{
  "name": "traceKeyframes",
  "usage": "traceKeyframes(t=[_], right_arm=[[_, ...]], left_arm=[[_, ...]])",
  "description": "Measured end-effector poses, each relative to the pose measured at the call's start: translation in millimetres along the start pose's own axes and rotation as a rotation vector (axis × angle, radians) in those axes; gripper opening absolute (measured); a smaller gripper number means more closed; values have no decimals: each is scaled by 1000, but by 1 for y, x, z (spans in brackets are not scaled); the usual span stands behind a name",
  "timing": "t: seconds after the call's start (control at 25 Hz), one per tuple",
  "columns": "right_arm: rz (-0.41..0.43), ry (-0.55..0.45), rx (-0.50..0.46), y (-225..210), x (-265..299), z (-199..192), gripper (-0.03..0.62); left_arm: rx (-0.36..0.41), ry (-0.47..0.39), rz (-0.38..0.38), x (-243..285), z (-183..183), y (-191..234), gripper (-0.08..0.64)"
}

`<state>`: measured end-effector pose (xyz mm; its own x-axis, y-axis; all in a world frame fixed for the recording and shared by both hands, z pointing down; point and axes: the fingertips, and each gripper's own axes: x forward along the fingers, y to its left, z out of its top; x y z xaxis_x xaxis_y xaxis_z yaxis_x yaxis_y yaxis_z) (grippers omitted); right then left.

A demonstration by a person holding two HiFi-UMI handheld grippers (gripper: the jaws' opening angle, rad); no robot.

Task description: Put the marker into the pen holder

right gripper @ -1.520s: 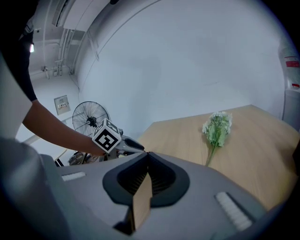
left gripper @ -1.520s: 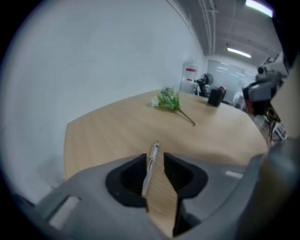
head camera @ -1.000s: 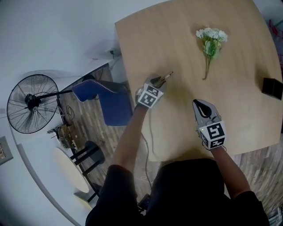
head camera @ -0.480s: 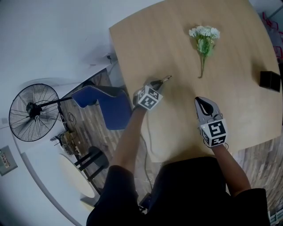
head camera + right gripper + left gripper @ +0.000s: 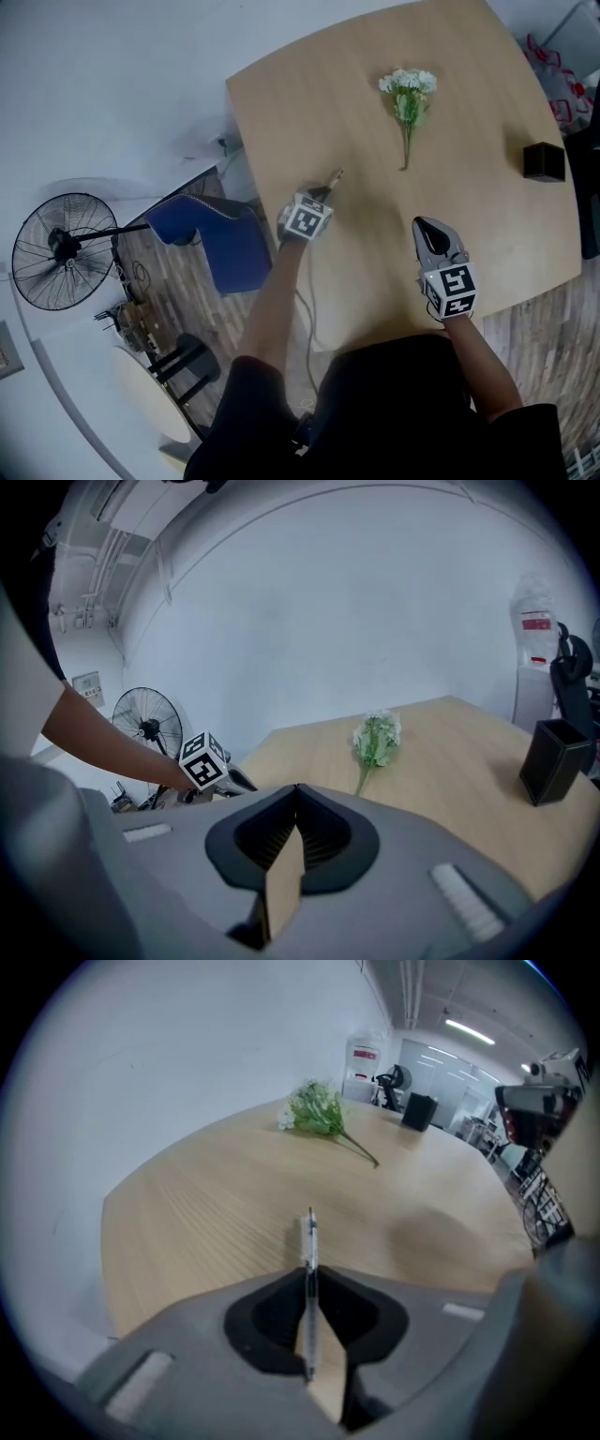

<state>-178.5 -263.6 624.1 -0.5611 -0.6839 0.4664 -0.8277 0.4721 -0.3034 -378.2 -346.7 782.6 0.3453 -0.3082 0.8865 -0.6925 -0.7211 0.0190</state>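
Left gripper (image 5: 326, 188): jaws have just been closing and now pinch the marker (image 5: 309, 1237), a thin clear-barrelled one. It stands upright between the pads, tip pointing out beyond the jaws over the table (image 5: 309, 103).

Right gripper (image 5: 429, 225): jaws together, nothing between them. It is over the table's near edge, to the right of the left gripper and apart from it.

Holder (image 5: 544, 161): black, square, upright, near the table's right edge and well apart from the marker.

Flowers (image 5: 407, 94): small white bunch with green stems, lying flat toward the far side of the table. They are beyond both grippers and off to the left of the holder.

Off the table, left side: blue chair (image 5: 220, 234) just beside the table edge, with a floor fan (image 5: 52, 251) further out.

Writing: each gripper's cube carries black-and-white square markers. The right gripper view shows a white container (image 5: 536, 621) with a red label by the wall behind the holder; its print is too small to read.
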Motion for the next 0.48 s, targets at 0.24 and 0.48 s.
traceKeyframes(t=[0.24, 0.48], right_arm=[[-28, -51, -28, 21, -47, 12, 2], [-43, -117, -104, 61, -97, 30, 2]], left_arm=[[-40, -125, 26, -71, 3, -31, 44], [-121, -401, 67, -191, 18, -79, 44]])
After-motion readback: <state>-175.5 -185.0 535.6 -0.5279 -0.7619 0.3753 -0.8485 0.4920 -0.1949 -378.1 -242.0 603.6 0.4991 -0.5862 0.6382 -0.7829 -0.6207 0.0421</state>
